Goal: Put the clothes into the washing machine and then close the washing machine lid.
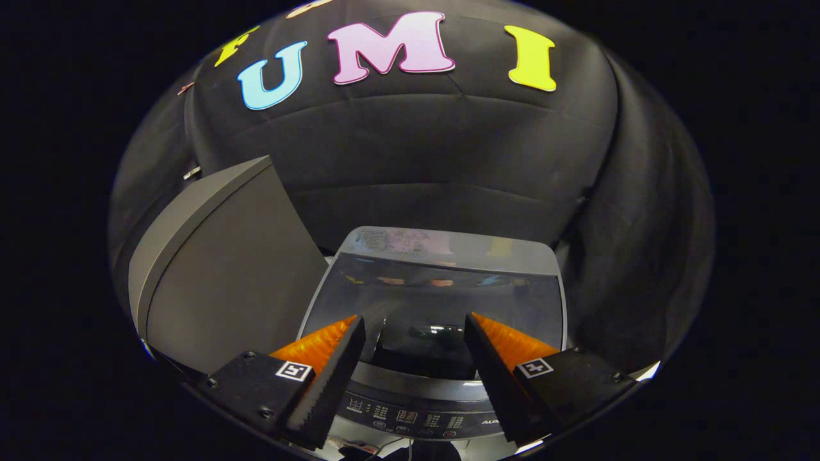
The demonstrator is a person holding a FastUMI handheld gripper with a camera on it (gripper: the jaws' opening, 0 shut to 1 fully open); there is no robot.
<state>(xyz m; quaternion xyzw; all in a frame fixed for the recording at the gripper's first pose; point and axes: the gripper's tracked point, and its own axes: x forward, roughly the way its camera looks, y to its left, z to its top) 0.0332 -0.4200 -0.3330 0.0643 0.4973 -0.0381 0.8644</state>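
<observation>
A top-loading washing machine point(442, 250) stands below me against the black cloth wall. Its dark glass lid point(442, 294) lies flat over the tub and mirrors the wall. A recessed handle point(423, 339) sits at the lid's front edge, and the control panel point(410, 416) with its buttons runs below that, nearest to me. My gripper point(413, 317) hovers above the front part of the lid, open, with nothing between its fingers. The handle lies in the gap between the two fingers.
A large grey box-like panel point(224, 269) with a rounded edge stands close on the left of the machine, rising higher than the lid. The black cloth wall point(448, 160) hangs right behind and to the right of the machine.
</observation>
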